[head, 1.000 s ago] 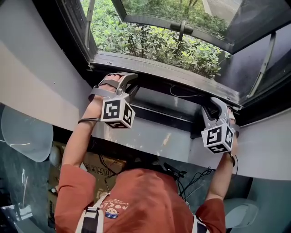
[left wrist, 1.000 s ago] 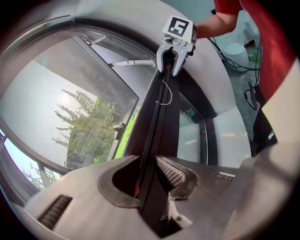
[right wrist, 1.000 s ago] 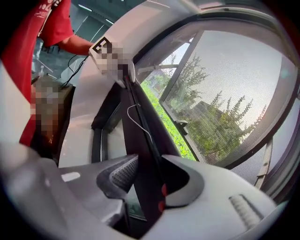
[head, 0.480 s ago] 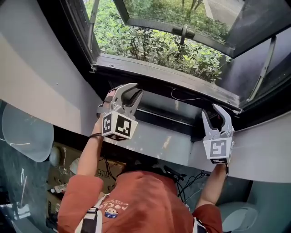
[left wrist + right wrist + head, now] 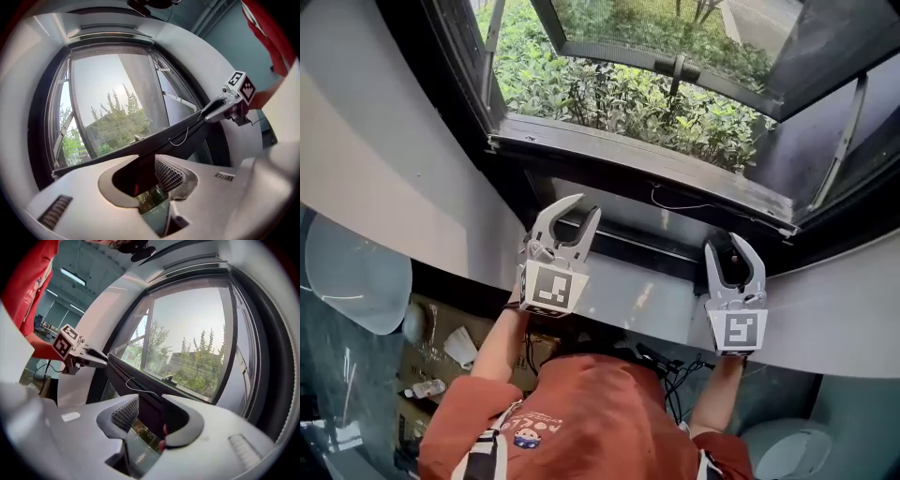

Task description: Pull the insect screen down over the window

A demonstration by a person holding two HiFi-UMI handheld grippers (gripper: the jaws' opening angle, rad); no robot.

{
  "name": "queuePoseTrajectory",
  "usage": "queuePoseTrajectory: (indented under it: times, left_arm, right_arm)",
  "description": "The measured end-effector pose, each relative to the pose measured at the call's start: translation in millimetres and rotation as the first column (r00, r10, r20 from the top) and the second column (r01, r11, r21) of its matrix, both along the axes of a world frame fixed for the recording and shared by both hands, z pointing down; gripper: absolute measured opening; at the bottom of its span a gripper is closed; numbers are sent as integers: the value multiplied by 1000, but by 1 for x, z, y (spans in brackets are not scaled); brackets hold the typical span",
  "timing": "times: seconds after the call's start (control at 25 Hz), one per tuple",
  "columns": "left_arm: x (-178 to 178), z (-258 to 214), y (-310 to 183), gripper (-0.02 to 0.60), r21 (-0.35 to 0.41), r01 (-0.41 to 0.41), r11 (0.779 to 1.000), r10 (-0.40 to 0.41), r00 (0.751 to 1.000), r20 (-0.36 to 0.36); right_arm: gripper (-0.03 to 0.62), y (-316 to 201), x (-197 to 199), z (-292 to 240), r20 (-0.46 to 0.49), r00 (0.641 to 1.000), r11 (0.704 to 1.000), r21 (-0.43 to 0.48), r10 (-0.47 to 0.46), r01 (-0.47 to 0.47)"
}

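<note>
In the head view the insect screen's dark pull bar (image 5: 661, 246) lies low across the window, with a white cord (image 5: 680, 202) hanging by it. Grey mesh (image 5: 628, 208) shows above the bar. My left gripper (image 5: 584, 210) is open just below the bar's left part, holding nothing. My right gripper (image 5: 729, 246) is open at the bar's right end, also holding nothing. In the left gripper view the bar (image 5: 140, 149) runs across beyond the open left gripper (image 5: 140, 177), and the right gripper (image 5: 224, 102) sits at its far end. The right gripper view shows the bar (image 5: 140, 380) and the left gripper (image 5: 79, 355).
A white curved wall (image 5: 384, 187) surrounds the dark window frame (image 5: 637, 150). Green shrubs (image 5: 609, 89) lie outside, with a window stay (image 5: 844, 131) at the right. Below are cardboard boxes (image 5: 441, 347), cables (image 5: 675, 370) and a pale round seat (image 5: 352, 277).
Both grippers have come down from the bar's level towards the person and now point up at it. The left one has swung from lying sideways to upright.
</note>
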State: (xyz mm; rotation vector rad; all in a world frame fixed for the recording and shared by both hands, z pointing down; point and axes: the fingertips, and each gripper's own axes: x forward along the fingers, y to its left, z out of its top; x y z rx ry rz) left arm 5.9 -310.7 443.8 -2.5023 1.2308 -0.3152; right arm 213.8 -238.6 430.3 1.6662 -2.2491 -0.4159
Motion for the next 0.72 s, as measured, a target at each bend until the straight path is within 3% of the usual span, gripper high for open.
queuePoseTrajectory:
  times: [0.2, 0.36, 0.56, 0.72]
  left_arm:
    - [-10, 12, 12, 106, -52, 76, 996, -81, 992, -98]
    - [-16, 23, 22, 106, -76, 106, 991, -118, 979, -166]
    - [-14, 38, 47, 106, -57, 125, 991, -134, 968, -211]
    - [-14, 51, 55, 106, -83, 132, 988, -149, 958, -245]
  right_arm:
    - [161, 15, 5, 12, 77, 995, 998, -12, 63, -62]
    - [161, 25, 9, 24, 162, 981, 992, 47, 105, -114]
    - [161, 36, 9, 37, 267, 943, 967, 104, 200, -235]
    - [161, 41, 6, 47, 342, 909, 948, 118, 239, -294]
